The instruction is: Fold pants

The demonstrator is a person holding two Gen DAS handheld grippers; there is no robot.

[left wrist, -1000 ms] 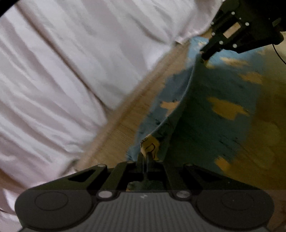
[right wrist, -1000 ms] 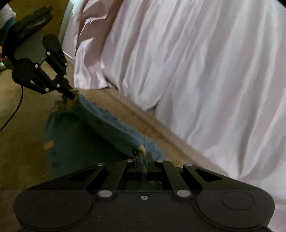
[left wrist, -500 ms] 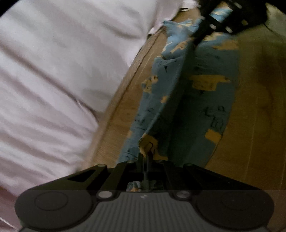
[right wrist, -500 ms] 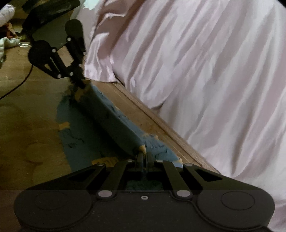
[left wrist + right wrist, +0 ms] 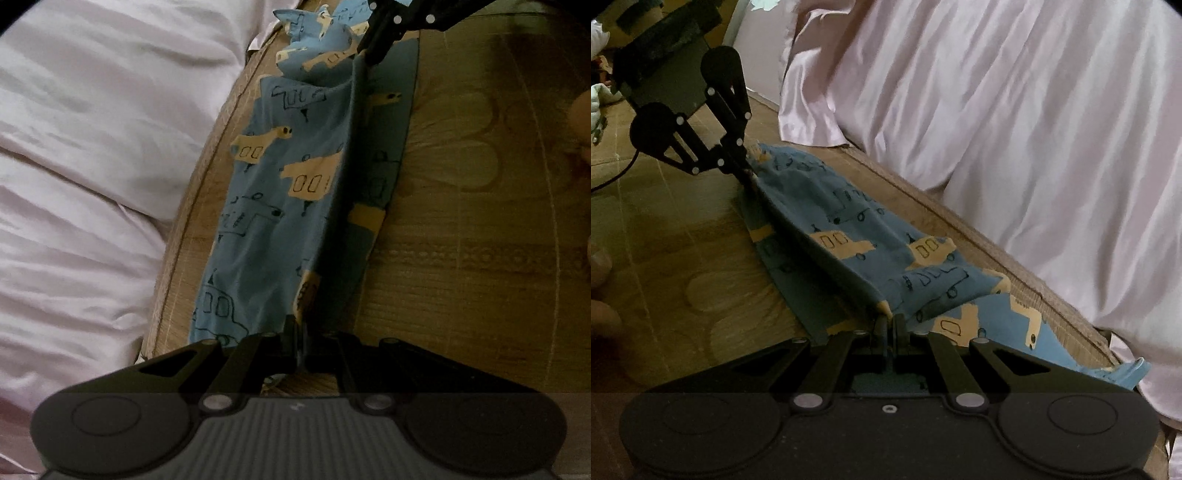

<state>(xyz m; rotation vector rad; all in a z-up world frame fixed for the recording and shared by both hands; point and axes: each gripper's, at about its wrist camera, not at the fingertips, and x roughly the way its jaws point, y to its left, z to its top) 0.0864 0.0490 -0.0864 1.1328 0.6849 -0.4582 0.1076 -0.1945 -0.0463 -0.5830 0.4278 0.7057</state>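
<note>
Carrying a lifted edge of the pants (image 5: 280, 206) across is the step in hand, as I judge it: one layer is being brought over the other so the legs lie doubled. The blue, car-printed pants are lying on the patterned floor mat (image 5: 472, 236), just beside the hanging pale bedsheet (image 5: 1015, 129). The left gripper (image 5: 295, 328) is pinching the cloth at one end with its jaws clenched on it, and the right gripper (image 5: 888, 325) is doing the same at the other end, so the held edge is running taut between them while the layer beneath is resting flat on the mat.

To do this well, both ends should be travelling together and level, keeping that edge straight so no slack is bunching in the middle. The raised layer is best being lowered until its edge meets the far edge of the bottom layer. The side nearest the bed is looking rumpled, so the cloth wants a gentle outward pull before the jaws are letting go.
</note>
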